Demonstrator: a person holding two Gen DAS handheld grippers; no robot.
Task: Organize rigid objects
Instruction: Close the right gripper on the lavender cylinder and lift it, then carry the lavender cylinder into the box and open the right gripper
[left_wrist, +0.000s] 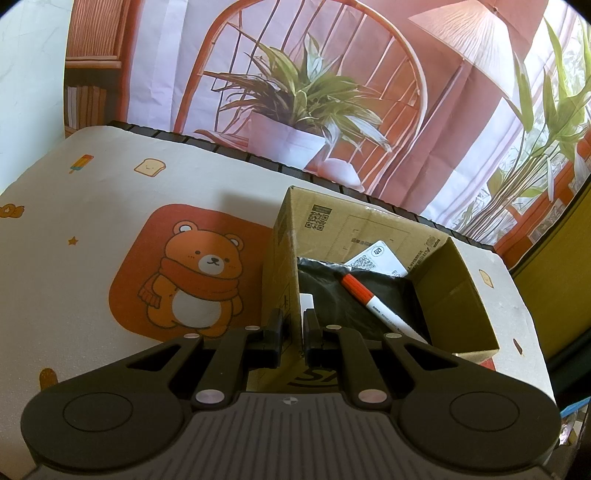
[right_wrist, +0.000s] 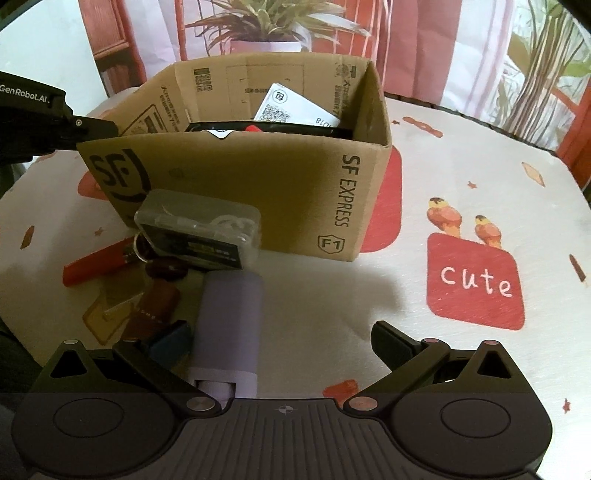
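A cardboard box (left_wrist: 284, 254) stands on the table. Inside lie a red-capped marker (left_wrist: 369, 299), a white card (left_wrist: 376, 258) and a black item. My left gripper (left_wrist: 293, 328) is shut on the box's near left wall, one finger on each side; it shows at the box corner in the right wrist view (right_wrist: 88, 129). My right gripper (right_wrist: 273, 343) is open above the table in front of the box (right_wrist: 258, 192). A lavender cylinder (right_wrist: 229, 325) lies between its fingers, near the left one. A clear plastic case (right_wrist: 199, 229), a red lighter (right_wrist: 96, 266) and a brown tube (right_wrist: 155, 306) lie beside it.
A cartoon tablecloth (right_wrist: 461, 184) covers the table. A printed backdrop of a chair and plants (left_wrist: 303, 92) hangs behind. The table's right edge (left_wrist: 532, 314) lies close to the box. A small dark blue item (right_wrist: 173, 339) sits by my right gripper's left finger.
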